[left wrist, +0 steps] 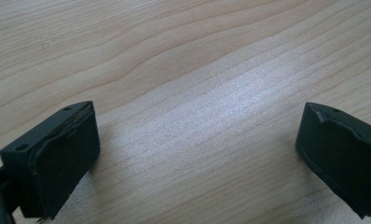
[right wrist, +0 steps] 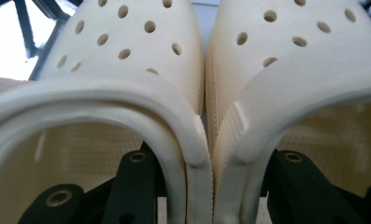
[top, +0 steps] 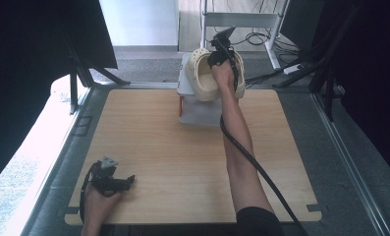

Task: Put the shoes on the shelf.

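Cream clogs (right wrist: 202, 112) pinched together by right tongs (top: 221, 55), left tongs (left wrist: 197, 144) released on table (top: 182, 162)

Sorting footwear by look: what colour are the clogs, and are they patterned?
Plain cream clogs dotted with round holes, best in the right gripper view.

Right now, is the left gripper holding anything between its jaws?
No. The left gripper has its jaws spread wide apart, with bare wooden table between them.
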Tool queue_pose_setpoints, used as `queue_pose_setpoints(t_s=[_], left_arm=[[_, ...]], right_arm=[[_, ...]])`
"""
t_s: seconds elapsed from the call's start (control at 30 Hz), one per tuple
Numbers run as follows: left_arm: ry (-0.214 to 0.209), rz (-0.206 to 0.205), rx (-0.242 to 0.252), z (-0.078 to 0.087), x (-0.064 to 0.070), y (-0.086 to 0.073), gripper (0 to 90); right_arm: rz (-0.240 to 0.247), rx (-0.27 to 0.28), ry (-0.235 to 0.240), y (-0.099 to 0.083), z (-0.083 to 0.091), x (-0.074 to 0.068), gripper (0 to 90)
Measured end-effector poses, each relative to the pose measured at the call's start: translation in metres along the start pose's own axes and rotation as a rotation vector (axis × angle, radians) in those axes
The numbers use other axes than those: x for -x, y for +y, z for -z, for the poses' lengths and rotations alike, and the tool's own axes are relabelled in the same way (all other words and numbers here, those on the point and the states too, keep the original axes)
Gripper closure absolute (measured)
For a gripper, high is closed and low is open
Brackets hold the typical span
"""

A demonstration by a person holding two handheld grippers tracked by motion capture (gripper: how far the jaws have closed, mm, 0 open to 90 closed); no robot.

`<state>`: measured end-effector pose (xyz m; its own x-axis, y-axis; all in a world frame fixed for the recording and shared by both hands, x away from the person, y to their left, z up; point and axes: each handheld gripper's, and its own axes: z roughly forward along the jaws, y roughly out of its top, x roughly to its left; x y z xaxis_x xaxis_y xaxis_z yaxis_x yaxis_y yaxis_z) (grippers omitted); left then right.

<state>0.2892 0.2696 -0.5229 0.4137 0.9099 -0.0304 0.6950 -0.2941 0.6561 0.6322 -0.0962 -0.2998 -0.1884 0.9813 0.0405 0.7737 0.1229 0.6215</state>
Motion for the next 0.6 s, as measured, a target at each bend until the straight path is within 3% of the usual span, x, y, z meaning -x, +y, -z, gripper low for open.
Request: queue_pose_setpoints(t_s=[0.13,0.2,0.27,0.6], left_arm=[[0.000,0.000,0.000,0.000,0.000,0.000,0.0],[0.000,0.000,0.000,0.000,0.000,0.000,0.0],[0.000,0.000,0.000,0.000,0.000,0.000,0.0],[0.000,0.000,0.001,0.000,0.000,0.000,0.0]], right_arm=[[0.030,0.018,0.025,-0.002,0.003,0.002,55.8],[0.069,0.031,0.047,-0.005,0.008,0.004,44.6],[0.107,0.032,0.060,-0.007,0.013,0.004,38.9],[0.216,0.043,0.132,-0.021,0.041,0.011,26.0]])
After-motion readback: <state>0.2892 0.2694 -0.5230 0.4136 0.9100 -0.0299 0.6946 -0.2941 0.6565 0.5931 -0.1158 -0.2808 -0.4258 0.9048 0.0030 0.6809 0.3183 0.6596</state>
